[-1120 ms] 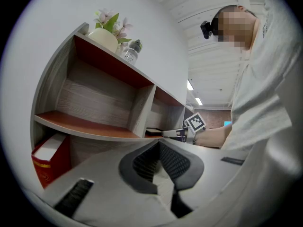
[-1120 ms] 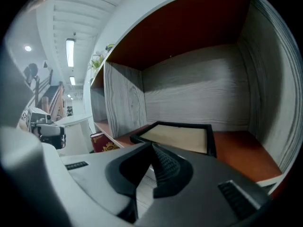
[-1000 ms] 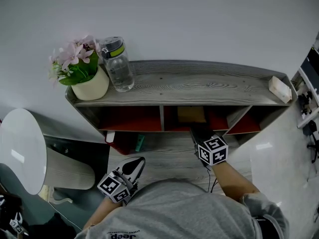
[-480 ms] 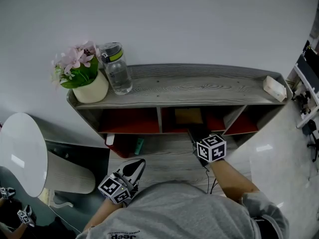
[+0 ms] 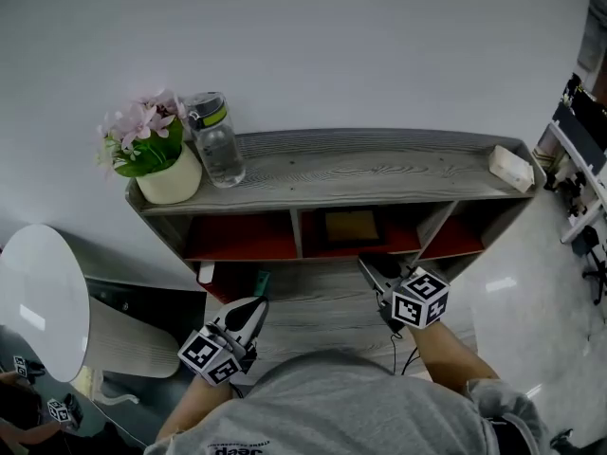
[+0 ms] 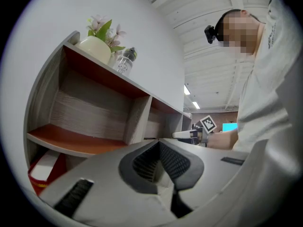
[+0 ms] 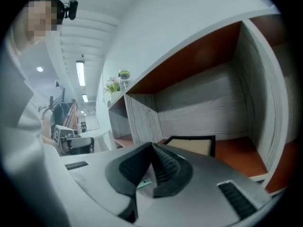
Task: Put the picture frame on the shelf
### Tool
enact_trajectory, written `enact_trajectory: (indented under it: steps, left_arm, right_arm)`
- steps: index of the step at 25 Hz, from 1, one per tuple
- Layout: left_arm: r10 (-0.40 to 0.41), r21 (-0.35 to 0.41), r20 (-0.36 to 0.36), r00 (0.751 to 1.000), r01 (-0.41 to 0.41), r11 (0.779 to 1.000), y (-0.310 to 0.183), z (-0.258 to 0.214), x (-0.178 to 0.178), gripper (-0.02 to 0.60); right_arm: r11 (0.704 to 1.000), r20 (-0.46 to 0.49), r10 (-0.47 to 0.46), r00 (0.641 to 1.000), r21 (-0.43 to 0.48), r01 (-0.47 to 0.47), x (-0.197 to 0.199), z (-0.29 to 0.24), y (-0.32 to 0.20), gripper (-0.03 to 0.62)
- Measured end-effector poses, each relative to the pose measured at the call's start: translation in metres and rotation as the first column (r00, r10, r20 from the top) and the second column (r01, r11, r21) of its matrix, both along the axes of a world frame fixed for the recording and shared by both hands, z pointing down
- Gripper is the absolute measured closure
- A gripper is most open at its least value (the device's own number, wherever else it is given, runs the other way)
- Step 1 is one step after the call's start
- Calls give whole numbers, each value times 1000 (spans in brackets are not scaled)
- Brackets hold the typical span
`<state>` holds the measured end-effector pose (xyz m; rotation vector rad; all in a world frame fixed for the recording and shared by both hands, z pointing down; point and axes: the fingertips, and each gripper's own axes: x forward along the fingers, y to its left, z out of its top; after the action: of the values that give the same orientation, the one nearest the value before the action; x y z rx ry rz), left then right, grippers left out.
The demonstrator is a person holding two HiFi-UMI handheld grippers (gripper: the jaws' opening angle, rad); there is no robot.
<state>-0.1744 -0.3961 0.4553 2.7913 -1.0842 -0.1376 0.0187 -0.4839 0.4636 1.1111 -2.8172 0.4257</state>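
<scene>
The picture frame [image 5: 351, 227], dark-edged with a tan middle, lies flat on the red floor of the shelf unit's [image 5: 379, 173] middle compartment. The right gripper view has the picture frame [image 7: 191, 144] just beyond the jaw tips. My right gripper [image 5: 368, 263] hangs in front of that compartment, apart from the frame, shut and empty; the right gripper [image 7: 152, 150] pads meet. My left gripper [image 5: 256, 303] is lower left, in front of the bottom shelf, also shut with nothing in it. In its own view the left gripper [image 6: 158, 148] points along the shelf front.
On top of the shelf stand a flower pot [image 5: 163, 164] and a water bottle [image 5: 218, 142] at the left, and a small white block [image 5: 510, 169] at the right. A red box [image 5: 228, 278] lies under the left compartment. A white round stool [image 5: 43, 301] is at the far left.
My right gripper has drawn back out of the middle compartment and risen, so the frame now shows whole inside it. The left gripper has barely shifted.
</scene>
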Motion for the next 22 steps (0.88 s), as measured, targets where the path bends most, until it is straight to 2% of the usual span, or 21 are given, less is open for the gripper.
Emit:
enact_trajectory:
  steps: [5, 10, 16, 22]
  left_arm:
    - [2, 28, -14, 1000, -1, 1000, -10, -21, 7, 572]
    - [0, 42, -13, 1000, 1, 999, -19, -32, 15, 572]
    - [6, 53, -11, 1000, -5, 999, -17, -34, 24, 572]
    - [-11, 48, -6, 1000, 12, 999, -11, -29, 21, 572]
  right_arm:
    - [999, 32, -23, 999, 42, 22, 26, -13, 23, 602]
    - [999, 77, -3, 997, 38, 0, 47, -9, 32, 588]
    - [999, 106, -28, 994, 25, 25, 49, -8, 34, 588]
    - [998, 53, -57, 997, 40, 55, 43, -2, 38, 589]
